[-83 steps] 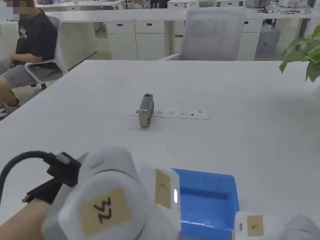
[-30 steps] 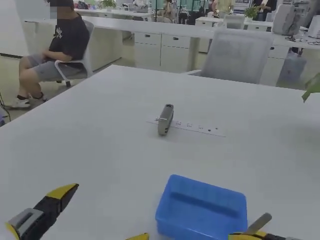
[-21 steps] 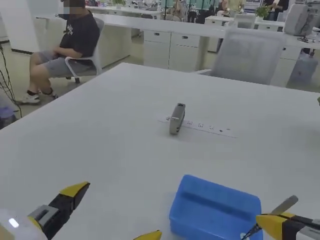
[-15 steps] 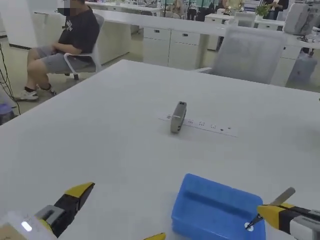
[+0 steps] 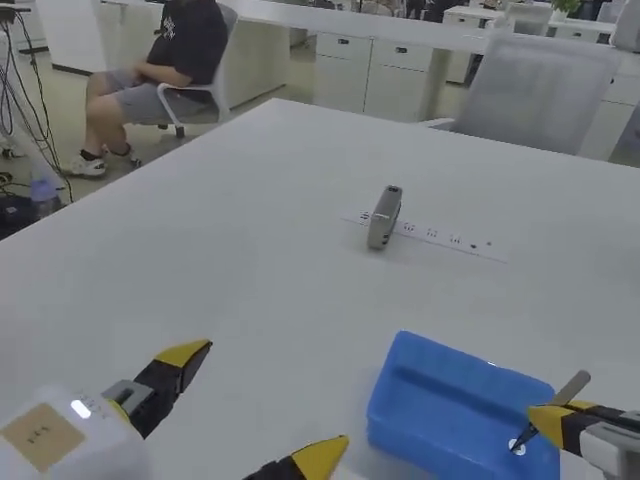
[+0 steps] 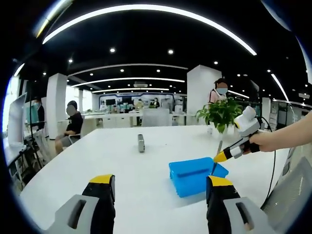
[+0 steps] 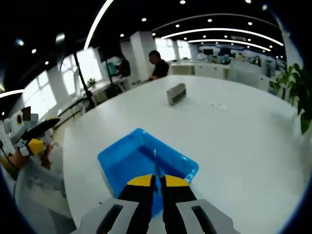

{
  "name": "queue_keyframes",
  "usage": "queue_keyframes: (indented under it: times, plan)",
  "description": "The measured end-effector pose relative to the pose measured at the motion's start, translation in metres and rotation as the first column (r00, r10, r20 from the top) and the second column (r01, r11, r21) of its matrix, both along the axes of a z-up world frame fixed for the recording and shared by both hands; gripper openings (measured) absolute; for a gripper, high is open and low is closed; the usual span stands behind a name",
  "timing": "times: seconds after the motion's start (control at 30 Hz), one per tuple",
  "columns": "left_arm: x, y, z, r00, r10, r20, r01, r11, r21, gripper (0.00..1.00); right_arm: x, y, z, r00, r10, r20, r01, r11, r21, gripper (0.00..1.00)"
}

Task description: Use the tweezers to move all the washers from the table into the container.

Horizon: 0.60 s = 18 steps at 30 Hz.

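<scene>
Head view: right hand-held gripper point(image 5: 556, 420) clamps tweezers point(image 5: 572, 386), tips over blue container point(image 5: 440, 400).
Left gripper view: left hand-held gripper point(image 6: 160, 179) wide open, empty.
Right gripper view: specks, prob. washers point(image 7: 217, 105), on table point(image 7: 243, 146) well beyond container, ahead-right of tweezers' axis.

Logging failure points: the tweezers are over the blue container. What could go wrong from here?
The tweezers, clamped in the right gripper, point down toward one end of the container; anything released could land outside.
The left gripper is open and apart from the container, so a nudge might slide it.
The washers by the metal block are tiny and lie far off; one could drop on the way.
</scene>
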State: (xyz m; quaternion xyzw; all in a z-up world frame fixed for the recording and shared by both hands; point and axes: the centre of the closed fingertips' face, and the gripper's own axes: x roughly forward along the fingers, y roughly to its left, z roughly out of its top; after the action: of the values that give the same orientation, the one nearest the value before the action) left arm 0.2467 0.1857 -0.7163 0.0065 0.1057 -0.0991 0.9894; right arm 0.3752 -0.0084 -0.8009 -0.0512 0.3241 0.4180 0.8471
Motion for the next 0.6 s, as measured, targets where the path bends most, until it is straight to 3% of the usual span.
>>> queue_keyframes:
  times: [0.23, 0.6]
  plan:
    - [0.0000, 0.0022, 0.0031, 1.000, 0.009, 0.014, -0.008, 1.000, -0.022, 0.77, 0.0024, 0.0001, -0.0060, 1.000, 0.025, 0.007, -0.025, 0.999, -0.032, 0.03]
    - [-0.0003, 0.0003, 0.0000, 1.000, 0.002, -0.005, -0.002, 1.000, -0.016, 0.76, 0.0011, 0.0028, -0.0062, 0.999, 0.036, 0.011, -0.036, 0.999, -0.030, 0.03]
